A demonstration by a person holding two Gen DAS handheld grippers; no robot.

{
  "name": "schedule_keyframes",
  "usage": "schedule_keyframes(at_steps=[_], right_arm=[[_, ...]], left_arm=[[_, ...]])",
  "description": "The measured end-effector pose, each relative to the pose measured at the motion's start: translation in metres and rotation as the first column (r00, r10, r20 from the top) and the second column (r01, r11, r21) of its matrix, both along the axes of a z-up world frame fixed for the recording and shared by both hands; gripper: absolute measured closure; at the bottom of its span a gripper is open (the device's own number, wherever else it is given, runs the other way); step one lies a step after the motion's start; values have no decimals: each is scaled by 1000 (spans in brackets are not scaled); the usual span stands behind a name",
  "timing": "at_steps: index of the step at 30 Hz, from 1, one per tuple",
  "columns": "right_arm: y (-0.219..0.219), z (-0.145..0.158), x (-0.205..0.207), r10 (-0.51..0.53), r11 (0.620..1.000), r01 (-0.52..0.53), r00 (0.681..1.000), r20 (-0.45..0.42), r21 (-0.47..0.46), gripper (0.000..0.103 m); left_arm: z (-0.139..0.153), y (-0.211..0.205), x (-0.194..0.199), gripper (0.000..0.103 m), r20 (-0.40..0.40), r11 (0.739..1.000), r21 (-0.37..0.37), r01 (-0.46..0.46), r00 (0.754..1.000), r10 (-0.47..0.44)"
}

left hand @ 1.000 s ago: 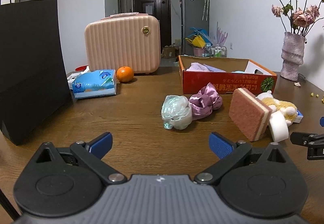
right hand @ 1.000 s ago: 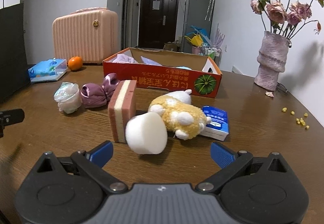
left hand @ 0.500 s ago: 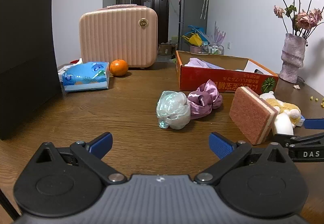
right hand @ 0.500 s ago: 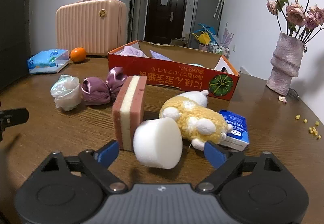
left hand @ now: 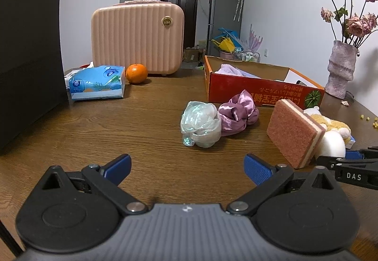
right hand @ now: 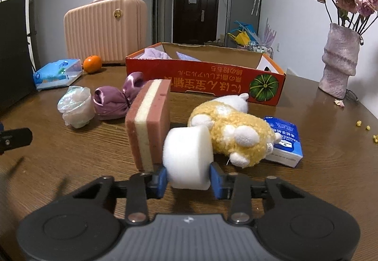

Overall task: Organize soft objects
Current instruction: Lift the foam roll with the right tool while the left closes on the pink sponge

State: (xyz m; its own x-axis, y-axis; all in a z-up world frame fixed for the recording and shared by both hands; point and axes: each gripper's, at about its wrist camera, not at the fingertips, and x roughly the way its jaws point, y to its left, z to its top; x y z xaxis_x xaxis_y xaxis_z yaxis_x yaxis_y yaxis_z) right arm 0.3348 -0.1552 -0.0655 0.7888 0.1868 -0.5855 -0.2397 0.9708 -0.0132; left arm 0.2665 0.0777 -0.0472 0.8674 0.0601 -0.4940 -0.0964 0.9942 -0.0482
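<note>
My right gripper (right hand: 189,181) is closing its jaws, and the blue pads press on both sides of the white foam cylinder (right hand: 186,157), which rests on the wooden table. The cylinder leans between an upright pink-and-yellow sponge (right hand: 148,124) and a yellow plush toy (right hand: 236,135). A purple satin scrunchie (left hand: 236,114) and a crumpled clear plastic wad (left hand: 200,122) lie left of the sponge. Behind them stands the red cardboard box (right hand: 205,81) with cloth inside. My left gripper (left hand: 187,169) hovers open over bare table, short of the wad, with nothing between its fingers.
A blue tissue pack (left hand: 96,82), an orange (left hand: 136,73) and a pink case (left hand: 138,36) stand at the back left. A black paper bag (left hand: 28,48) fills the far left. A vase (right hand: 340,62) is at the right, a small blue packet (right hand: 284,143) beside the plush.
My right gripper moved forward and down, and its jaws came in from wide open onto the white foam cylinder. The left gripper drifted slightly forward and stayed open.
</note>
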Motion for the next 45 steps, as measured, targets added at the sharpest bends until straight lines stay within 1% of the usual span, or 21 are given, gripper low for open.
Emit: schedule_keyframes(at_steps=[4, 15, 28, 38, 45], right_arm=[[-2, 3, -5, 6, 1000, -6, 999, 35, 20, 72], [-20, 11, -13, 5, 997, -12, 996, 91, 79, 72], [-51, 18, -20, -4, 991, -15, 990, 138, 133, 74], [-78, 27, -27, -15, 982, -24, 978, 207, 185, 75], [-98, 30, -27, -33, 979, -14, 973, 227, 203, 75]], left_arm=[[0, -1, 0, 0, -3, 1000, -5, -9, 1000, 9], [3, -18, 0, 0, -4, 1000, 1, -6, 1000, 6], [13, -61, 9, 0, 4, 999, 27, 29, 1000, -30], [21, -97, 17, 0, 14, 996, 59, 64, 998, -65], [24, -118, 22, 0, 14, 994, 73, 79, 997, -80]])
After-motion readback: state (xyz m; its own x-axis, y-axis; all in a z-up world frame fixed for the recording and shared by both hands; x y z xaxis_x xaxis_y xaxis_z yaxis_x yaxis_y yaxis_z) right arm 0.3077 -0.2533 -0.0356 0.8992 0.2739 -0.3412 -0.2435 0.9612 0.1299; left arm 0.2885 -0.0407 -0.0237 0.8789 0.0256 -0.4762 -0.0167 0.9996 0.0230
